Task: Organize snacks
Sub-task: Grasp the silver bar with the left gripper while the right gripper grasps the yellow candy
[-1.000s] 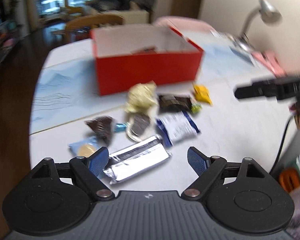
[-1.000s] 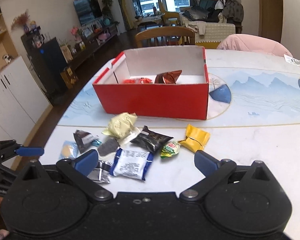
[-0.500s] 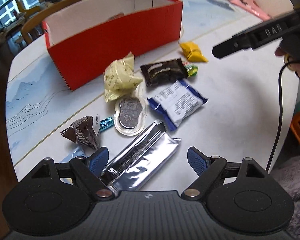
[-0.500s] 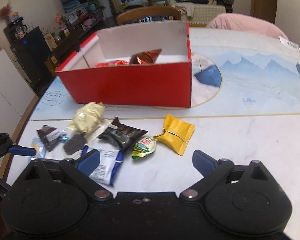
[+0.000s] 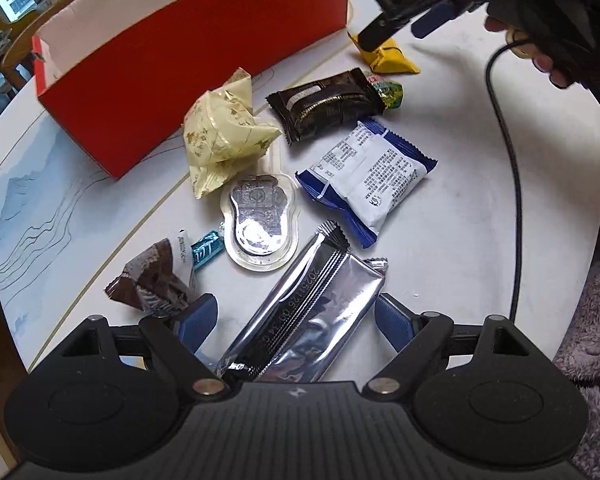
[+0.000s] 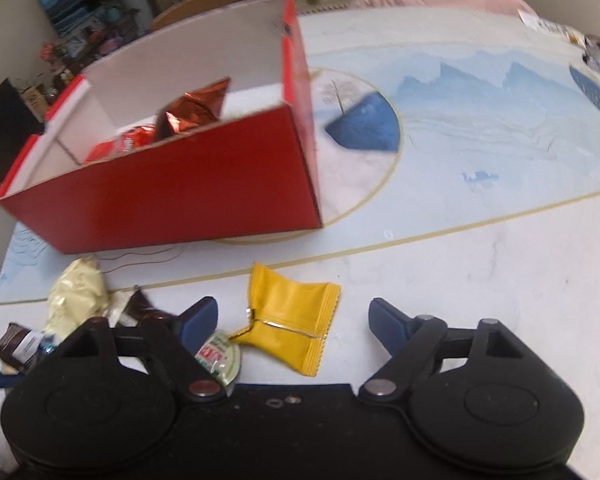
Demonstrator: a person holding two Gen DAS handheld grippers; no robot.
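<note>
A red box (image 5: 188, 52) with a white inside stands on the table; it also shows in the right wrist view (image 6: 188, 188), holding a copper-foil packet (image 6: 196, 110) and a red packet (image 6: 120, 146). My left gripper (image 5: 296, 318) is open, its jaws on either side of a silver foil bar (image 5: 312, 308). My right gripper (image 6: 292, 320) is open around a yellow packet (image 6: 288, 316), low over the table; it also shows in the left wrist view (image 5: 404, 12) above that yellow packet (image 5: 388, 58).
Loose snacks lie in front of the box: a cream packet (image 5: 224, 136), a black biscuit pack (image 5: 328, 102), a blue-and-white pack (image 5: 368, 176), a clear blister (image 5: 260, 220), a brown wrapper (image 5: 152, 276), a green candy (image 6: 216, 356). A black cable (image 5: 512, 176) hangs at the right.
Both grippers have moved forward and down. The silver bar now lies between the left jaws, and the yellow packet between the right jaws. Both stay open.
</note>
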